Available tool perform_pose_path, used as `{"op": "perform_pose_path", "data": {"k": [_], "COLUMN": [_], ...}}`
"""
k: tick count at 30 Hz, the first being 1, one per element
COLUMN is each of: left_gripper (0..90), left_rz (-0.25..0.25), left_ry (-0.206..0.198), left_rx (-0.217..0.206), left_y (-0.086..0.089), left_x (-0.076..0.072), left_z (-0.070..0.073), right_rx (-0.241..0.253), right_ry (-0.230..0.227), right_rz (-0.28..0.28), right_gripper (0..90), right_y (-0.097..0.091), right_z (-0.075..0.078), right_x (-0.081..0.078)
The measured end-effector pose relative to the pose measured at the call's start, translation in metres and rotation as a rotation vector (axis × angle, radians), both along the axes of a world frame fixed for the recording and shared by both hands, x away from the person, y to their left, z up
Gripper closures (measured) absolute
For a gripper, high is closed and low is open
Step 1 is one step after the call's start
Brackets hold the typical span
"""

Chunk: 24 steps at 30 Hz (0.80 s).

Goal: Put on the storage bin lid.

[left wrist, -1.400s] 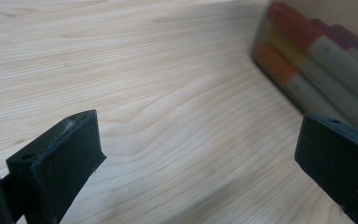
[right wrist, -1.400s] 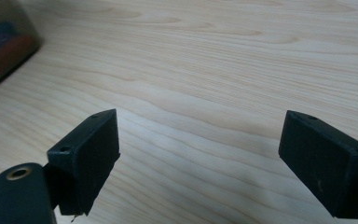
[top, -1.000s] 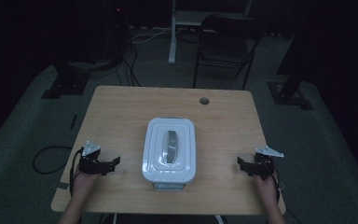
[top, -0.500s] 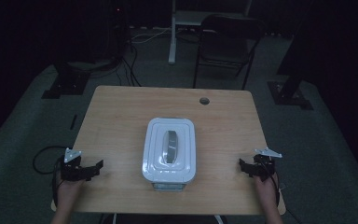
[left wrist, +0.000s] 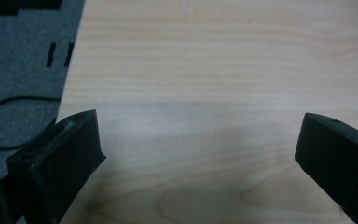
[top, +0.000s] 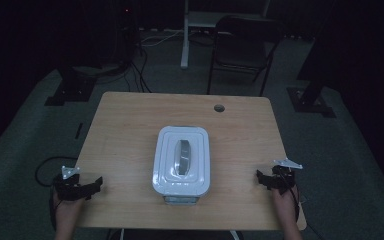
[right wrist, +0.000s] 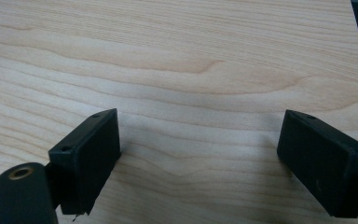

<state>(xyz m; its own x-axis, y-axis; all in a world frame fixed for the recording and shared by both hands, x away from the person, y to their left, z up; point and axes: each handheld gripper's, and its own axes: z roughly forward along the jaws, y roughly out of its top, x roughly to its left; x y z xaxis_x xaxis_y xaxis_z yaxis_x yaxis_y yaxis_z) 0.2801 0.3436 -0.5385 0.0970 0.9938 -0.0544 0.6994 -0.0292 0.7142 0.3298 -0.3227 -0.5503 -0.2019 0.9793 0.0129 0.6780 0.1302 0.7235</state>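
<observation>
Box: the white lidded plastic box with a grey handle (top: 181,160) sits mid-table (top: 125,120), between my tongs, well apart from both.
Left gripper (top: 94,183): spread, empty, at the table's left edge.
Right gripper (top: 261,176): spread, empty.

**Dim lab / recording studio**

Wooden bench (top: 130,130) is set on grey carpet (top: 25,140) w/ dark surroundings. Black stand bases (top: 65,95), trailing cables (top: 140,65) & a folding chair (top: 240,45) are seen behind: test-rig setup, not a home.

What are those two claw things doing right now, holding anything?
Left gripper: open, holding nothing, over bare table.
Right gripper: open, holding nothing.
</observation>
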Motion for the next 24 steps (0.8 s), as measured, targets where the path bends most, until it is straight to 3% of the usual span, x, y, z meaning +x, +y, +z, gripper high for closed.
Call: {"op": "perform_pose_path", "data": {"k": [4, 7, 24], "left_gripper": [1.1, 1.2, 1.2], "left_rz": [-0.013, -0.016, 0.005], "left_ry": [0.028, 0.034, 0.034], "left_rx": [0.018, 0.069, 0.069], "left_y": [-0.0011, -0.0057, -0.0069], "left_x": [0.0024, 0.0035, 0.0054], "left_z": [-0.0047, -0.0077, -0.0078], "right_rx": [0.000, 0.000, -0.001], "right_ry": [0.000, 0.000, 0.000], "right_rz": [0.000, 0.000, -0.004], "right_gripper": [12.6, 12.6, 12.6], "right_y": [0.0000, 0.0000, 0.0000], "right_z": [0.0000, 0.0000, -0.0001], "right_x": [0.0000, 0.0000, 0.0007]}}
